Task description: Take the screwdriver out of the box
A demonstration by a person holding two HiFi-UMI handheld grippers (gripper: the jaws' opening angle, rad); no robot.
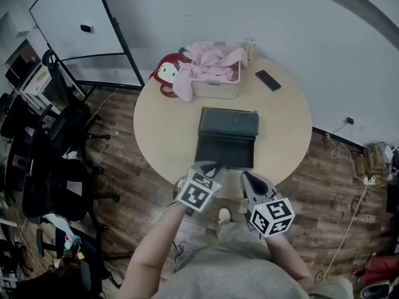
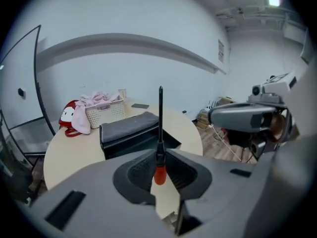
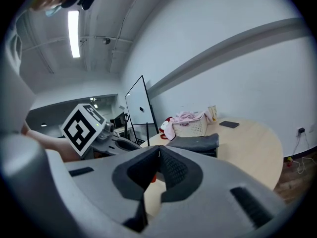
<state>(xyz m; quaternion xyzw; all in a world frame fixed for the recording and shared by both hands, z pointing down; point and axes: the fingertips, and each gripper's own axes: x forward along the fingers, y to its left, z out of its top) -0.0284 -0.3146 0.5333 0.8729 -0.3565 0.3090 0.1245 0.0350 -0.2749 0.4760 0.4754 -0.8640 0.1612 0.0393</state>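
My left gripper point(image 1: 209, 172) hovers over the table's near edge, shut on a screwdriver point(image 2: 160, 123). The tool has a red handle and a thin black shaft that stands upright between the jaws. The black box point(image 1: 227, 137) lies open in the middle of the round table point(image 1: 162, 136), just beyond both grippers; its lid is folded back towards the far side. It also shows in the left gripper view as the box point(image 2: 130, 132). My right gripper point(image 1: 252, 182) is beside the left one, its jaws shut with nothing between them.
At the table's far side stand a white basket of pink cloth point(image 1: 215, 78), a red and white plush toy point(image 1: 166, 73), a cup point(image 1: 250, 47) and a dark phone point(image 1: 268, 80). Black office chairs point(image 1: 59, 167) crowd the floor at the left; cables point(image 1: 349, 223) lie at the right.
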